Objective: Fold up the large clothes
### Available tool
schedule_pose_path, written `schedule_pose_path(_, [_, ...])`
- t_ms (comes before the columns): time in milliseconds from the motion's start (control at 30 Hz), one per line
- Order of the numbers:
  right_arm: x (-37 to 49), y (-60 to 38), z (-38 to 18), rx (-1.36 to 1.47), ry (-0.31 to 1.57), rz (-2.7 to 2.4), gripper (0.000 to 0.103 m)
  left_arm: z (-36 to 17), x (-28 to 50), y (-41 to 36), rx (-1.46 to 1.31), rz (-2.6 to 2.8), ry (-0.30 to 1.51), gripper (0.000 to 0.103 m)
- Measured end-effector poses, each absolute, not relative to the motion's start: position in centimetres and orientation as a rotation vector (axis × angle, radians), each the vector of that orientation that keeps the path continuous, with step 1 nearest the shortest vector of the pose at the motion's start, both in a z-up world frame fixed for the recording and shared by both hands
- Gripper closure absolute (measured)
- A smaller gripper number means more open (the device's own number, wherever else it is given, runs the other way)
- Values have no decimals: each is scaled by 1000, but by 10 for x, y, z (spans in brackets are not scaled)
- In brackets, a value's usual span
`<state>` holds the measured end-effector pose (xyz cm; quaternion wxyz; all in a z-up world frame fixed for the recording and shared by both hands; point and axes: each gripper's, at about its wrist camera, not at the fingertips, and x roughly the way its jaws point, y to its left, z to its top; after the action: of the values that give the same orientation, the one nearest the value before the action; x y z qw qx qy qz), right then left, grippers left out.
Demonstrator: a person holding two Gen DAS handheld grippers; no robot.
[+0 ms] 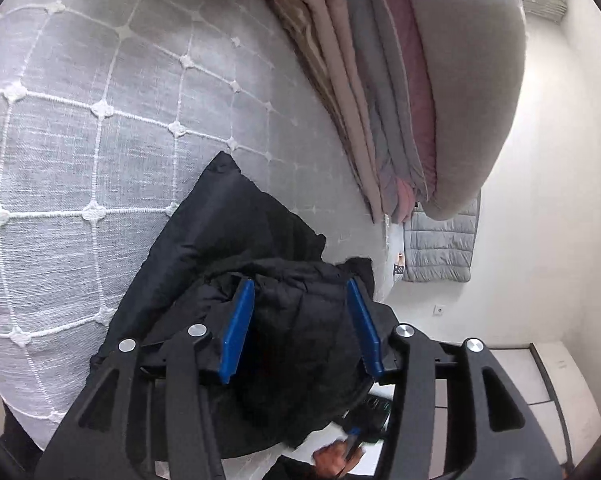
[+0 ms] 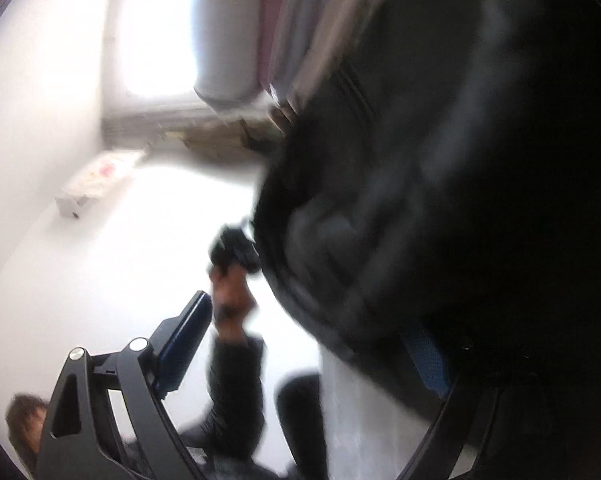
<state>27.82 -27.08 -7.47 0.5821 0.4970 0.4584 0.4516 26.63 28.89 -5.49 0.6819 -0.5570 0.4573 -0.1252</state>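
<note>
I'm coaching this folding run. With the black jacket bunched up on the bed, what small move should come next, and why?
Probably close the left gripper on the black jacket: its blue pads stand apart with bunched fabric between them, so nothing is gripped yet.

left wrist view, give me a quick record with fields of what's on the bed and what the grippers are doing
surface: grey bedspread with white knotted grid
garment: black padded jacket, bunched on the bedspread
stack: folded grey and pink quilts at the far edge
left gripper: open, jacket between its blue pads, not pinched
right gripper: open wide; view blurred, jacket fills its right side
</note>
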Motion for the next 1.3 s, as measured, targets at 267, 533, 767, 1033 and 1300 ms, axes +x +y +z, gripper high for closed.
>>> schedule_pose_path(267, [386,-310,-81,1418,862,775,15,-44,246,266,-1125,-387,1037,53])
schedule_pose_path(533, [348,-319,-22,895,811,587,15,-25,267,178,-776,-517,1040,53])
schedule_pose_path(767, [366,-314,-61,618,1038,363,15,-56,331,142,-557,-332,1073,53])
schedule_pose_path(1033, [347,-290,-44,594,1013,373,15,-69,344,139,-476,-245,1076,57])
schedule_pose_path(1300, [347,-309,-80,626,1096,360,15,-79,349,125,-389,-231,1094,57])
